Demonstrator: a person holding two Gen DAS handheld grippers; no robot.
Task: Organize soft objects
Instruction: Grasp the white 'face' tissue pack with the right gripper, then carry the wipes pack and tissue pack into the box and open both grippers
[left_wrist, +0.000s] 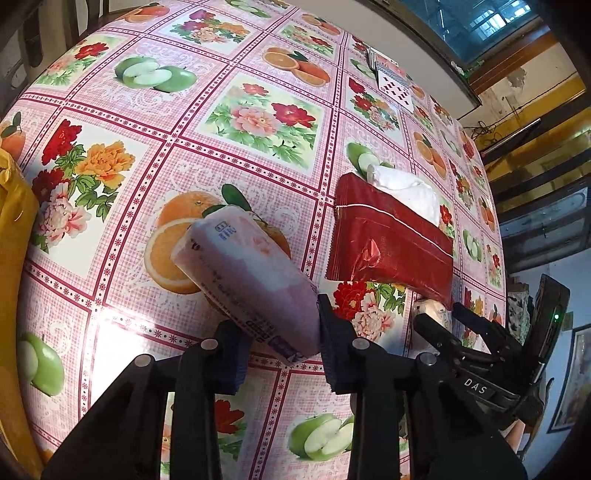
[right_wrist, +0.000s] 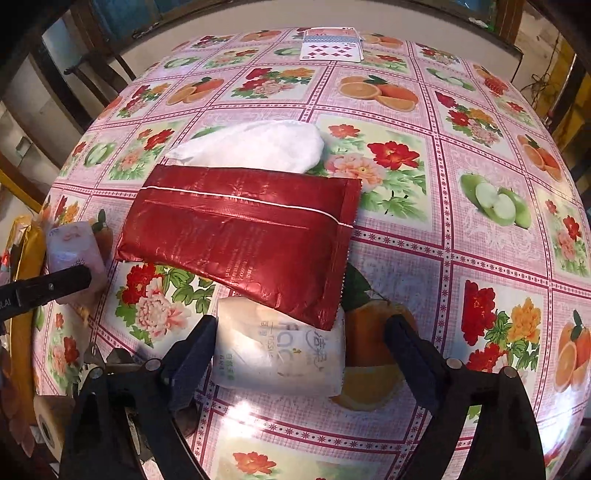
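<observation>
Four soft things lie on my table (right_wrist: 480, 258), which wears a glossy pink checked oilcloth printed with flowers, oranges and green apples. One red tissue pack (right_wrist: 240, 236), the biggest, lies flat just ahead of my right fingers, its near corner resting over one white tissue pack (right_wrist: 280, 354). One white cloth bundle (right_wrist: 258, 147) sits past the red pack, touching its far edge. One pink tissue pack (left_wrist: 247, 273) is the fourth.

My left gripper (left_wrist: 280, 347) is clamped on the pink tissue pack: both dark pads press its near end, and the pack juts forward and to the left from between them, tilted up off the oilcloth. My right gripper (right_wrist: 299, 354) stands wide apart around the white tissue pack; the left finger is just beside the pack's edge, the right finger well clear of it, and the pack lies on the table between them.

One spread of playing cards (right_wrist: 330, 48) lies far ahead near the table's far edge, a diamond card face up. One yellow bag (left_wrist: 11, 236) shows at the left margin beside my left fingers. Beyond the table I see dark wooden chair frames, a pale wall and a window.
</observation>
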